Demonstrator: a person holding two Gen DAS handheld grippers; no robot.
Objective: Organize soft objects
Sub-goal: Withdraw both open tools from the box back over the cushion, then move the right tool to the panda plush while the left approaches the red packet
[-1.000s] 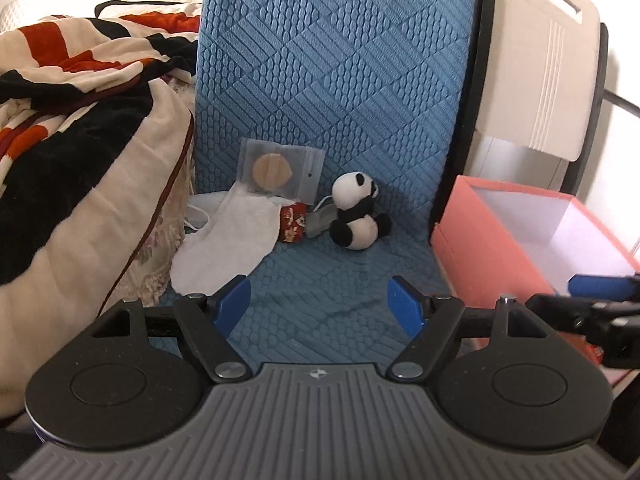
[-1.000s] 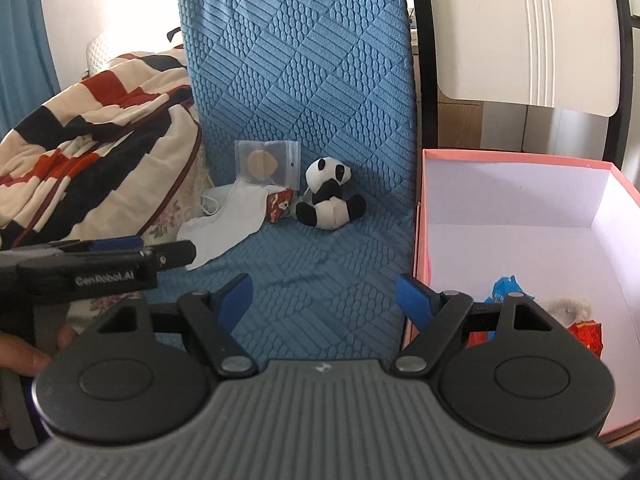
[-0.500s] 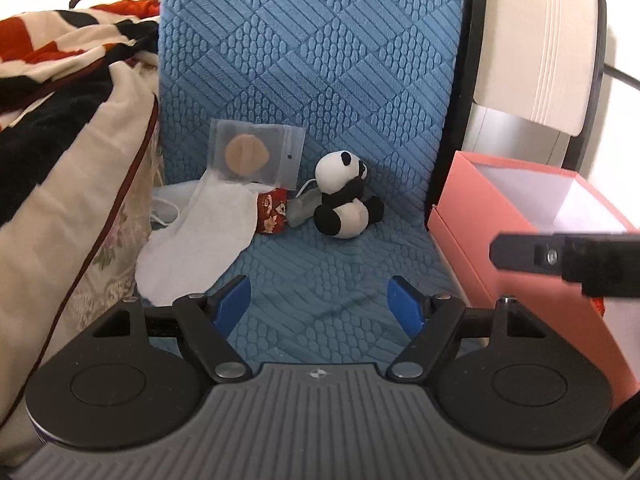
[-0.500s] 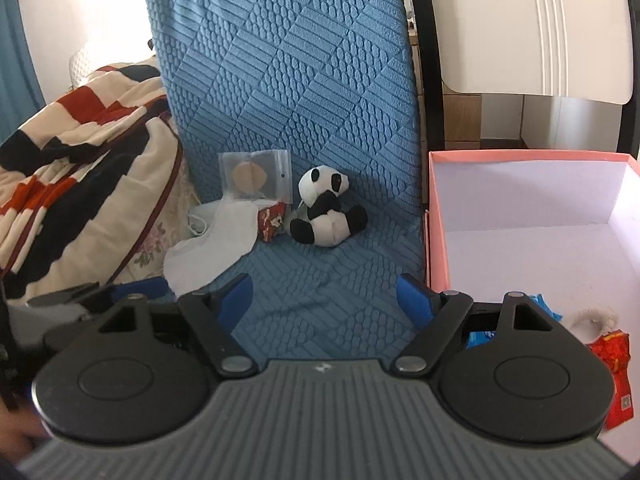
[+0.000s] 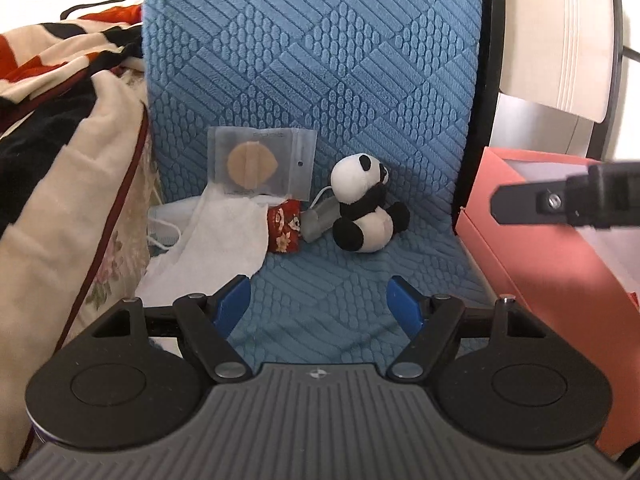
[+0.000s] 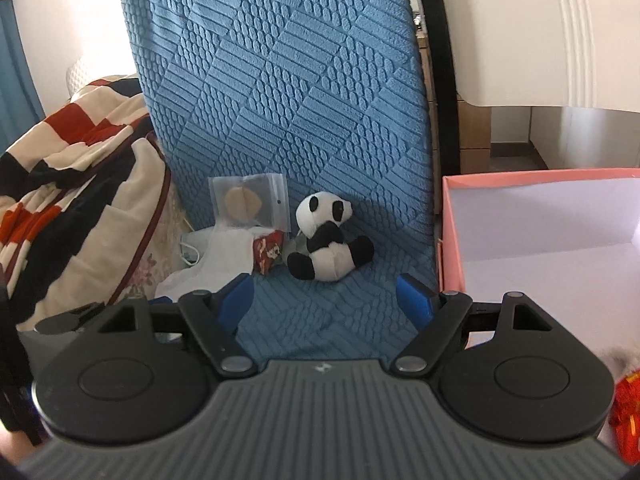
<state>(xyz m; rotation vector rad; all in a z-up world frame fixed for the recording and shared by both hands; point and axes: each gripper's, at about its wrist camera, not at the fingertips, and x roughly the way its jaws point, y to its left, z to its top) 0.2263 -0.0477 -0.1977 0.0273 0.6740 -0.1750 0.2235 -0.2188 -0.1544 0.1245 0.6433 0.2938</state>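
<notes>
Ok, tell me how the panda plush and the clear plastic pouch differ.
The panda plush is stuffed and rounded, black and white; the clear plastic pouch is flat and see-through, with a tan round pad inside. The panda sits upright on the blue quilted seat, while the pouch leans against the backrest, its bottom edge behind the white cloth. Both rest at the back of the seat, outside the pink box, untouched by either gripper.

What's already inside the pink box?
In the right wrist view, the pink box shows a mostly bare white floor, with a red item and something pale and fuzzy at its near corner. The right gripper hides the rest of that corner.
</notes>
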